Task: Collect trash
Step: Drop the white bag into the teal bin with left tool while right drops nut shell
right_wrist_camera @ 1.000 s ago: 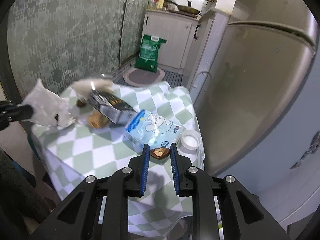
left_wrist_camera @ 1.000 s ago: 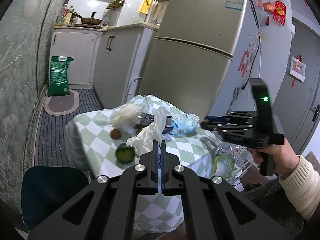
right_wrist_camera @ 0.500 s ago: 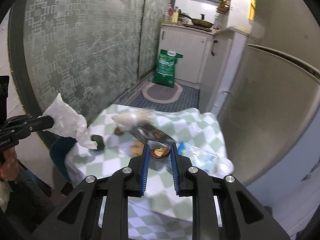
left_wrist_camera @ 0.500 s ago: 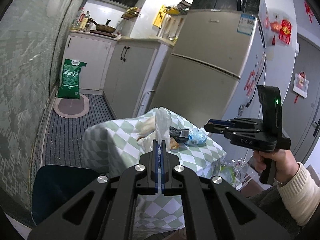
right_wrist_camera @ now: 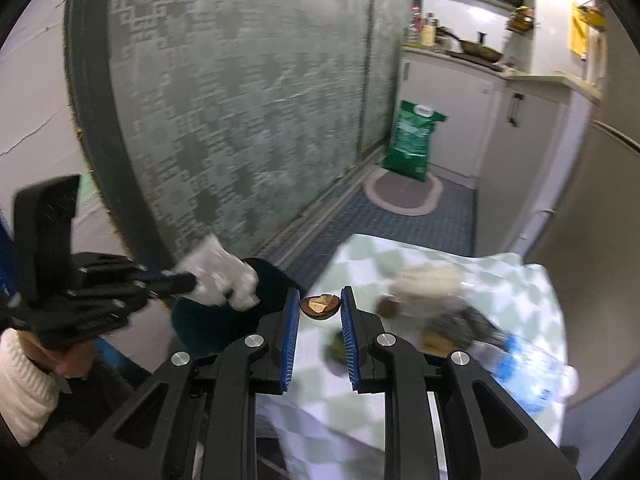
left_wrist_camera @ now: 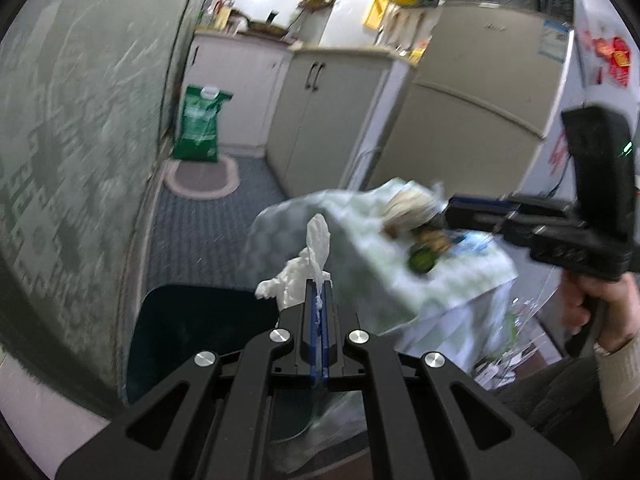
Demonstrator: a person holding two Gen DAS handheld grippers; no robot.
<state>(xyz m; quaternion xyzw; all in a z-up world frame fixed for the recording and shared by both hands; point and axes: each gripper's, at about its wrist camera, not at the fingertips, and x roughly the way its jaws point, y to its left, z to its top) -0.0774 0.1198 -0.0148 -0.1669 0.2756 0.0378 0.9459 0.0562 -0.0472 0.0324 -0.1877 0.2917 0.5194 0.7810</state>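
My left gripper (left_wrist_camera: 319, 285) is shut on a crumpled white tissue (left_wrist_camera: 306, 266) and holds it over a dark bin (left_wrist_camera: 200, 332) left of the table. It also shows in the right wrist view (right_wrist_camera: 188, 283) with the tissue (right_wrist_camera: 220, 280) above the bin (right_wrist_camera: 228, 320). My right gripper (right_wrist_camera: 320, 306) is shut on a small brown shell piece (right_wrist_camera: 320, 306) above the table's left edge; it also shows in the left wrist view (left_wrist_camera: 452, 212). On the green-checked tablecloth (right_wrist_camera: 520, 304) lie a white wad (right_wrist_camera: 428, 284), a green fruit (right_wrist_camera: 336, 350) and a blue packet (right_wrist_camera: 528, 364).
A patterned glass door (right_wrist_camera: 260, 112) runs along the left. White cabinets (left_wrist_camera: 328, 120), a fridge (left_wrist_camera: 472, 120), a green sack (left_wrist_camera: 198, 128) and an oval mat (left_wrist_camera: 202, 174) stand beyond the table. A clear bag (left_wrist_camera: 520, 328) hangs by the table's right side.
My left gripper has swung left with the tissue, off the table and over the dark bin. My right gripper has also moved left with the shell piece, away from the fridge.
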